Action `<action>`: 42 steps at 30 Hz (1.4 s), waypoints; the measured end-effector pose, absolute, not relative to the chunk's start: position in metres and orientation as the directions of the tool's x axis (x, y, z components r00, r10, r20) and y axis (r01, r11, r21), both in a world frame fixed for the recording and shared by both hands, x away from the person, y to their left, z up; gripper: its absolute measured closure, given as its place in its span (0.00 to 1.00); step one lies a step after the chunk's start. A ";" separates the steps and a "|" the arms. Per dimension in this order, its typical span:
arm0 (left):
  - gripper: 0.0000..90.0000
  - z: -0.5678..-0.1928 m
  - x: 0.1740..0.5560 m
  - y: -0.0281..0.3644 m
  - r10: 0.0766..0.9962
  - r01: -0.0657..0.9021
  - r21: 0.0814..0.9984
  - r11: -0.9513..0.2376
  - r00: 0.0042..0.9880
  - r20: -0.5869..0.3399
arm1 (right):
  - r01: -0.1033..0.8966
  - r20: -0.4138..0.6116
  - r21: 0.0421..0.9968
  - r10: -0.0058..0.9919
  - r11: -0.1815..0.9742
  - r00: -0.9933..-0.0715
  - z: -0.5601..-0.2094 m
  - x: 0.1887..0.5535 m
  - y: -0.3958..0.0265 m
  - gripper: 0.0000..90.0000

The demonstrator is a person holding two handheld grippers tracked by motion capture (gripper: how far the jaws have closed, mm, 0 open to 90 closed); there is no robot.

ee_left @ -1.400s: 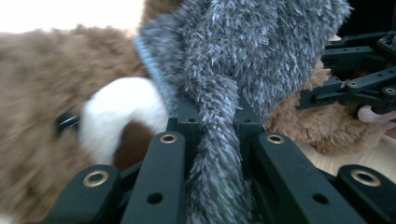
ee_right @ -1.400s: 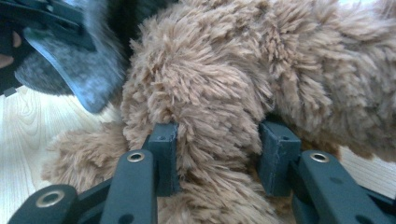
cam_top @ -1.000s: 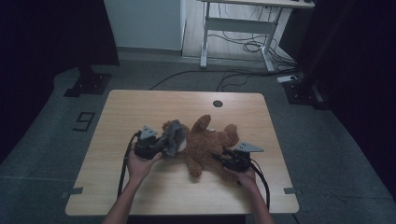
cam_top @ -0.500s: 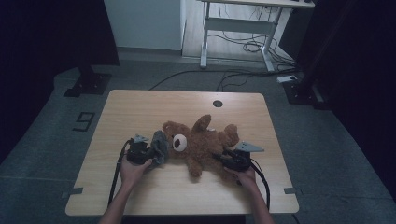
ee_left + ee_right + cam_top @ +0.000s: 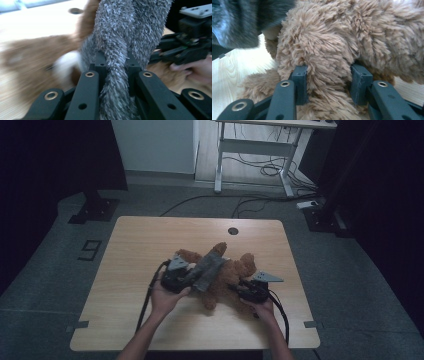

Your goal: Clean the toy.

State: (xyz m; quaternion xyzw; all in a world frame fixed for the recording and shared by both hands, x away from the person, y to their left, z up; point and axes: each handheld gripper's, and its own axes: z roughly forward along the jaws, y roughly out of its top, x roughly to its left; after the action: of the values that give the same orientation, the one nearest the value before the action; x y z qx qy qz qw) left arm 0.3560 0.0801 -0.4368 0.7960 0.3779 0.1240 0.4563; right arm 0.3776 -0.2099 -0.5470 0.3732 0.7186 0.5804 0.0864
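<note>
Now the left gripper (image 5: 186, 281) is squeezed tight on a gray fuzzy cloth (image 5: 210, 267). In the left gripper view, the cloth (image 5: 117, 62) is pinched between the two black jaws and runs up to the top of the frame. The right gripper (image 5: 248, 292) is closed partway on a fat, furry part of the brown teddy bear (image 5: 232, 275). In the right gripper view, that fur (image 5: 324, 75) bulges between the jaws.

A second ago the cloth was bunched up by the bear's head, left of the middle of the high view. Half a second ago the left gripper had pulled it farther left. Now the cloth lies like a long strip across the bear, slanting up toward the right. The right gripper has stayed where it was.

Both forearms come in from the bottom of the high view. The left hand (image 5: 167, 297) sits just left of the bear. The right hand (image 5: 260, 306) sits at the bear's lower right. The bear lies near the middle of the wooden desk (image 5: 135, 250).
</note>
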 end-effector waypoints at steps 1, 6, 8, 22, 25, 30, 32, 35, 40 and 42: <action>0.86 -0.437 0.356 0.080 0.715 0.489 0.820 -0.298 0.684 -0.147 | 0.436 0.309 0.899 0.637 0.048 -0.706 -0.547 0.378 -0.210 0.63; 0.86 -0.457 0.374 0.023 0.707 0.503 0.784 -0.364 0.697 -0.119 | 0.443 0.314 0.895 0.639 0.047 -0.702 -0.547 0.377 -0.210 0.64; 0.86 -0.461 0.377 0.021 0.721 0.512 0.779 -0.362 0.683 -0.114 | 0.454 0.323 0.890 0.649 0.039 -0.689 -0.547 0.378 -0.212 0.64; 0.86 -0.452 0.367 0.103 0.806 0.506 0.811 -0.294 0.588 -0.074 | 0.427 0.297 0.902 0.639 0.056 -0.710 -0.547 0.377 -0.209 0.64; 0.86 -0.449 0.367 0.120 0.825 0.512 0.814 -0.273 0.559 -0.075 | 0.429 0.299 0.902 0.641 0.052 -0.707 -0.547 0.377 -0.210 0.64; 0.86 -0.456 0.373 0.147 0.862 0.554 0.800 -0.230 0.498 -0.097 | 0.435 0.307 0.899 0.638 0.050 -0.707 -0.547 0.378 -0.211 0.64; 0.86 -0.472 0.377 0.161 0.873 0.594 0.779 -0.201 0.470 -0.132 | 0.435 0.308 0.899 0.636 0.048 -0.707 -0.547 0.378 -0.211 0.64; 0.86 -0.482 0.378 0.169 0.876 0.615 0.768 -0.180 0.456 -0.159 | 0.435 0.308 0.899 0.636 0.048 -0.707 -0.548 0.378 -0.211 0.64; 0.87 -0.457 0.368 0.158 0.855 0.549 0.813 -0.194 0.501 -0.135 | 0.447 0.328 0.894 0.635 0.031 -0.699 -0.549 0.379 -0.212 0.64; 0.87 -0.446 0.364 0.145 0.834 0.522 0.827 -0.208 0.537 -0.129 | 0.448 0.328 0.894 0.634 0.032 -0.700 -0.549 0.379 -0.212 0.64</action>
State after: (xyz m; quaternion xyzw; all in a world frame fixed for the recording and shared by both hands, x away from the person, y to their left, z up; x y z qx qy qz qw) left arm 0.3636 0.1452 -0.4463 0.7569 0.4478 0.1761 0.4422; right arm 0.3789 -0.2118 -0.5486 0.3789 0.7137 0.5837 0.0798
